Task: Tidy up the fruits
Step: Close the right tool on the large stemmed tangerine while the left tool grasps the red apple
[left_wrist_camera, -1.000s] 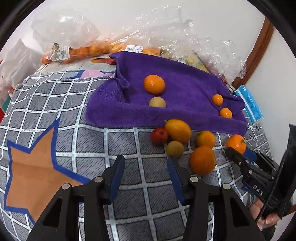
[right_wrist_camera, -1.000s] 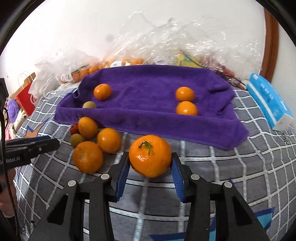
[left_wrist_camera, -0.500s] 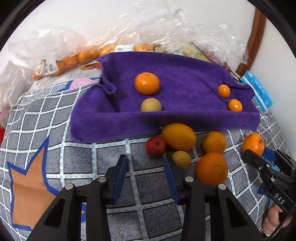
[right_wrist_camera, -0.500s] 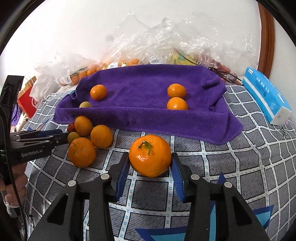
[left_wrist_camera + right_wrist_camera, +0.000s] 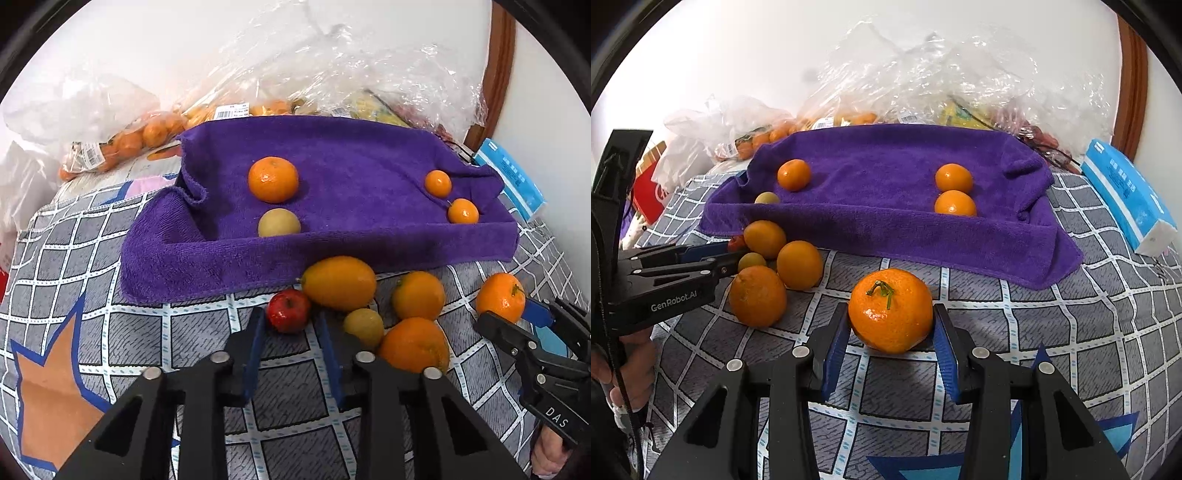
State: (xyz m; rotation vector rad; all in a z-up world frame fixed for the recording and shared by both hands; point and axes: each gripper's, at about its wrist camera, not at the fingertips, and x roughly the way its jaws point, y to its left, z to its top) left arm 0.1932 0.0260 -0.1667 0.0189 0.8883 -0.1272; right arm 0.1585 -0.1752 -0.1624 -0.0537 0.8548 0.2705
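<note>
A small red fruit (image 5: 289, 310) lies on the checked bedspread (image 5: 92, 266), right at the tips of my left gripper (image 5: 291, 321). The jaws are closing around it, and a thin gap still shows on its right side. Beside it sit a yellow-orange oval fruit (image 5: 339, 282), a small yellow-green fruit (image 5: 364, 326) and two oranges (image 5: 415, 345). My right gripper (image 5: 891, 325) is shut on a stemmed mandarin (image 5: 890, 308) that rests on the bedspread. The purple towel (image 5: 886, 221) behind holds an orange (image 5: 273, 179), a yellow fruit (image 5: 279, 222) and two small oranges (image 5: 955, 203).
Clear plastic bags of fruit (image 5: 122, 144) are heaped along the wall behind the towel. A blue tissue pack (image 5: 1126, 199) lies at the right. A red bag (image 5: 646, 195) stands at the far left. A hand (image 5: 631, 373) holds the left gripper's handle.
My left gripper has moved in toward the red fruit and its jaws have narrowed around it. The right gripper still holds the mandarin in the same spot.
</note>
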